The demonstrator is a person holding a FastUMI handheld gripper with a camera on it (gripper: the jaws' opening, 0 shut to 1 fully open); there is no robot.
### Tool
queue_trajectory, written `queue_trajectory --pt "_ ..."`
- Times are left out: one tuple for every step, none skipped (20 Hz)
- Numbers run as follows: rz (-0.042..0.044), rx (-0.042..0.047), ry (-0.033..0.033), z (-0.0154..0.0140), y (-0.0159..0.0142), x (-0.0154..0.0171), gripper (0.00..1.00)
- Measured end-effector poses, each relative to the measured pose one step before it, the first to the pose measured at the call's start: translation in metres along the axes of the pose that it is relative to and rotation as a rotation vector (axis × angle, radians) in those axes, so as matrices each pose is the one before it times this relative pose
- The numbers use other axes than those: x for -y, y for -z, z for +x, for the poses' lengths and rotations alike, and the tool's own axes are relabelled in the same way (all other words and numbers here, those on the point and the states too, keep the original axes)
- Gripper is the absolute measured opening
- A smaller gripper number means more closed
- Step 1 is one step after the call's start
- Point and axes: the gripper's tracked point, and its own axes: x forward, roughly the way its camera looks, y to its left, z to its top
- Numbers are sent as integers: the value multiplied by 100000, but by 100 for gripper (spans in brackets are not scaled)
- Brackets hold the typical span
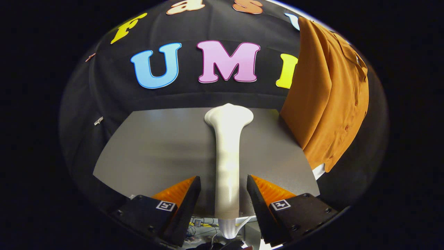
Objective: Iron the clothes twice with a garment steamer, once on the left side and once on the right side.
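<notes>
A white garment steamer [227, 139] lies on the grey table [156, 146]. Its wide head points away from me toward the booth wall, and its handle runs back between my fingers. My gripper [223, 178] is open, one finger on each side of the handle, and a small gap shows on both sides. An orange button-up shirt [326, 97] hangs to the right, beyond the table's right edge. Its hem drops below table height.
The steamer's white cord [241, 224] trails off the table's near edge, just below the handle. Cables and clutter lie on the floor under that edge. The black booth wall stands close behind the table.
</notes>
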Motion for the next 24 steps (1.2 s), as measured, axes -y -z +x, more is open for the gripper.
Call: queue_trajectory --pt "1411 99 -486 382 194 -76 82" --pt "1445 3295 1754 2 -477 469 66" --pt "-176 855 -2134 -65 -144 -84 50" --pt "-1741 1931 -711 254 50 49 38" --pt "-145 1788 -512 -235 -241 -153 38" --pt "-77 1913 -171 173 -25 -79 31" --pt "-755 1427 -187 -311 161 -114 31" --pt "-1899 2154 51 -465 -170 -201 31" --pt "-1632 3048 -26 -698 -384 -247 31" --pt "352 3147 -486 -893 -624 -141 31" --pt "1165 2984 -799 -833 -445 29 31" --pt "799 2999 -682 -999 -617 -31 31" --pt "417 2991 -544 -1081 -630 113 31" --pt "873 3212 -633 -1061 -786 195 31" --pt "1231 3147 -798 -1113 -747 167 31" --pt "943 3435 -703 -1106 -989 254 31" --pt "312 3759 -506 -1203 -967 342 31" --pt "-293 3595 -362 -1086 -1170 431 31" --pt "196 3950 -243 -1064 -1248 551 31" --pt "77 3671 -293 -1056 -1364 579 31" --pt "-238 3713 -220 -1064 -1184 621 31" --pt "36 3749 -120 -1036 -1259 768 30" --pt "-91 3674 250 -896 -1342 874 30" --pt "-65 3964 647 -774 -1360 998 30"
